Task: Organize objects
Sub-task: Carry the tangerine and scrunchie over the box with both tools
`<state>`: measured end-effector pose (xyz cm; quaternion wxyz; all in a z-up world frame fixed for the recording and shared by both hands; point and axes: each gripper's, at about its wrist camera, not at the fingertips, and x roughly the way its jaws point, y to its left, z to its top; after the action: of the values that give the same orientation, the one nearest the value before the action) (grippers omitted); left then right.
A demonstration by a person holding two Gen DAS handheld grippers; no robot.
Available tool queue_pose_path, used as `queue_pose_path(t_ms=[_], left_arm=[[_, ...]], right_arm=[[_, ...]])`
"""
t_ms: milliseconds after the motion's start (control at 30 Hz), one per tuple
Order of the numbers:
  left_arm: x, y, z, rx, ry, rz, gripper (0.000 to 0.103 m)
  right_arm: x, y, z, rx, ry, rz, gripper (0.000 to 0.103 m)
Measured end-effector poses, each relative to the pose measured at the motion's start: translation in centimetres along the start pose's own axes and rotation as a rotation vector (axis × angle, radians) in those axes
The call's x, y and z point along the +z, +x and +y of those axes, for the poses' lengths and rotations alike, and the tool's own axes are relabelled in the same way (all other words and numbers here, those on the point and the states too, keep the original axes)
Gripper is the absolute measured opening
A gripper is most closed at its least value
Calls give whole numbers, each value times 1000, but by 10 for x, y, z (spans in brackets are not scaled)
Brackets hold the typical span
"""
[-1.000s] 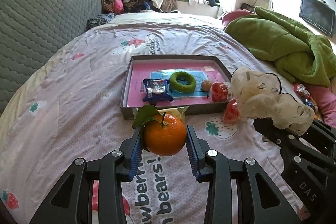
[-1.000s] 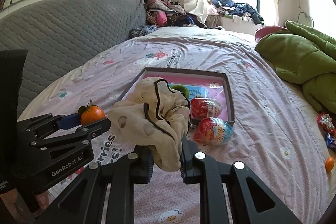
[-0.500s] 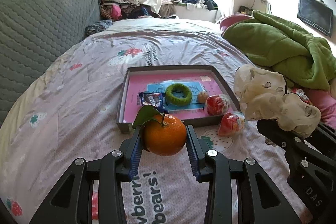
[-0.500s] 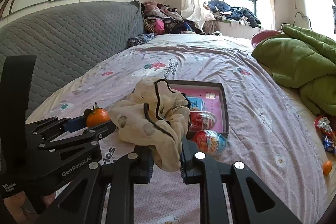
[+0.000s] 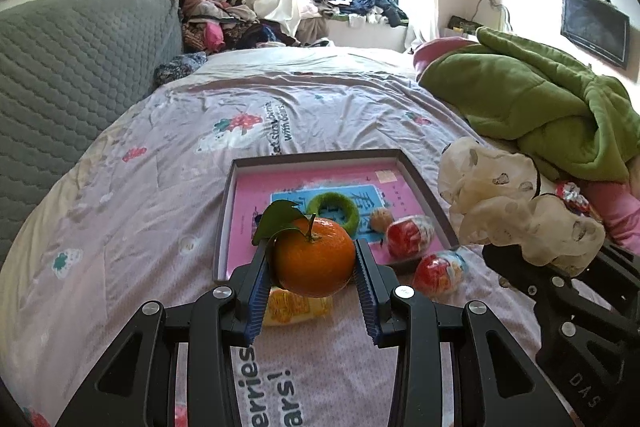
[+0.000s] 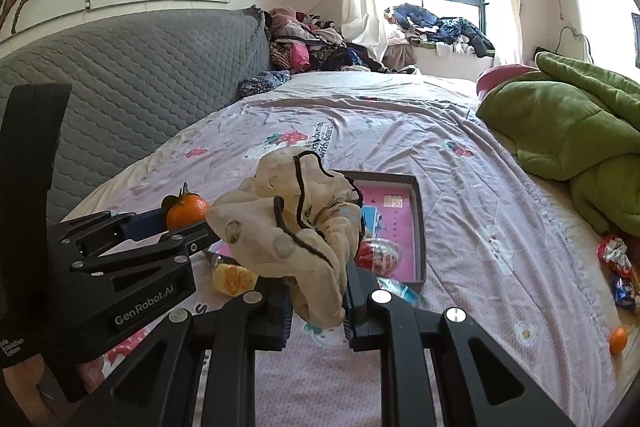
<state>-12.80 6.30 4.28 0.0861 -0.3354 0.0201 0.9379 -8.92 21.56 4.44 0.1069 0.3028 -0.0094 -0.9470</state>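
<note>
The left gripper (image 5: 315, 273) pinches a tangerine (image 5: 315, 257) between its blue ribbed pads, one pad pressed to each flank of the fruit; the stem and a green leaf (image 5: 278, 219) stand up at the fruit's upper left, and the fruit hangs clear above the pink bedspread (image 5: 160, 195); beneath the gripper's tips a yellow packet (image 5: 294, 309) lies on the spread, just in front of the shallow box (image 5: 230, 195); the box has dark walls and a pink floor, and in it lie a green ring (image 5: 340, 207), a small tan ball (image 5: 380, 218) and a red foil egg (image 5: 410, 235) against the near right corner; a second red foil egg (image 5: 440, 273) sits on the bedspread just outside that corner; seen from the left wrist, the box is ahead of and below the held tangerine, partly hidden by it

The right gripper (image 6: 316, 307) is closed on a cream scrunchie (image 6: 296, 223) with a dark trim, the fabric bunched between the fingers and billowing up above them; from the right wrist the scrunchie covers the near left part of the box, with the box's far right corner showing beyond it; the left gripper with its tangerine is just to the left of the scrunchie in that view, apart from it

A green blanket (image 5: 532, 107) is heaped on the right of the bed, a grey quilted headboard (image 6: 132, 75) runs along the left; near the right edge lie wrapped sweets (image 6: 618, 263) and another small orange fruit (image 6: 618, 339)
</note>
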Motion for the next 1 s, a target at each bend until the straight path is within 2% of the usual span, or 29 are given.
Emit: queue_pose_path(t_ms=[500,1000], left_arm=[[31,36,14,14,-9,15,40],[56,99,30,48,12,56,40]], right_arm=[[38,22,-8,-29,-27,-19,20],[65,91,-21,-95,-79,39,20]])
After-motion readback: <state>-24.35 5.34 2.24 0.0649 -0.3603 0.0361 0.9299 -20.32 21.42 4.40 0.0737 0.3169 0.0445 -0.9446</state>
